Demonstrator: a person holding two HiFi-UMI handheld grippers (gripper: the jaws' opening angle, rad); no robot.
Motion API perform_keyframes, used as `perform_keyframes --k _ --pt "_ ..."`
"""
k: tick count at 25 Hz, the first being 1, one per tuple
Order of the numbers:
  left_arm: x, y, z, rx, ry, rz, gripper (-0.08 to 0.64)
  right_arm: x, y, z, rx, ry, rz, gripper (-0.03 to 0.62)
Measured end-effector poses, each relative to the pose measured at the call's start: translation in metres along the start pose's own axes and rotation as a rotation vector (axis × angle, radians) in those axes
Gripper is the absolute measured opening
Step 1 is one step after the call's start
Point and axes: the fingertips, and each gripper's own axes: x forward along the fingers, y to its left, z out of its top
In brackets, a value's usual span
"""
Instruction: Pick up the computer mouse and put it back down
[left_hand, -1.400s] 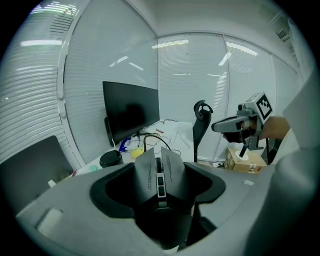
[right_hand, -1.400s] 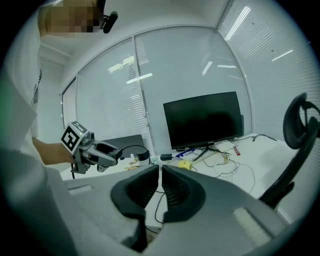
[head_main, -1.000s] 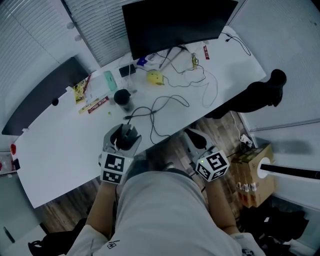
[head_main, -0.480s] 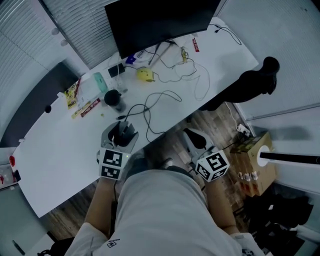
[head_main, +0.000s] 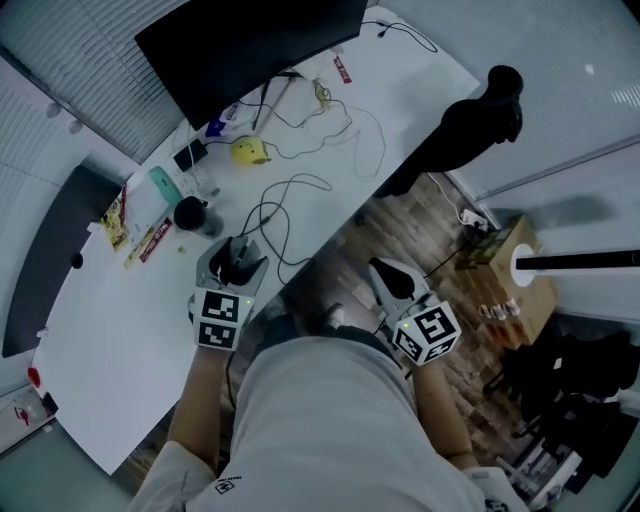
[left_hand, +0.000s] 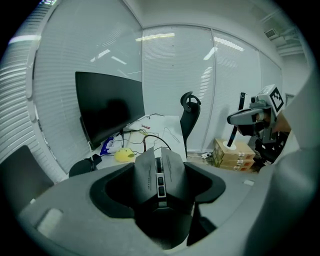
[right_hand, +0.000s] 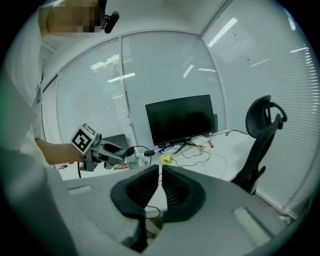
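A black wired computer mouse (left_hand: 160, 172) sits between the jaws of my left gripper (left_hand: 161, 167), which is shut on its sides. In the head view the left gripper (head_main: 243, 256) holds the mouse (head_main: 236, 266) over the near edge of the white desk (head_main: 90, 330). The mouse's cable (head_main: 275, 215) trails back across the desk. My right gripper (head_main: 392, 276) hangs off the desk over the wooden floor. Its jaws (right_hand: 160, 172) are shut with nothing between them.
A black monitor (head_main: 240, 40) stands at the desk's far side. In front of it lie loose cables, a yellow object (head_main: 248, 150), a black cup (head_main: 188, 213) and snack packets. A black office chair (head_main: 470, 120) and a cardboard box (head_main: 500, 270) stand to the right.
The head view has swung, so the desk now slants further left in the picture. The left gripper still holds the mouse near the desk edge. The right gripper stays shut.
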Motion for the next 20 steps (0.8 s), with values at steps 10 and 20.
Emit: perform_keyframes --k 10,20 --pt "0.063 -0.003 -0.011 0.062 0.054 -0.117 0.311 -0.041 -0.02 -0.023 0.076 -0.002 -0.197 0.021" --pt "0.122 -0.013 -0.042 0.079 0.148 -0.202 0.311 -0.084 -0.027 -0.051 0.158 0.016 -0.38 0.021"
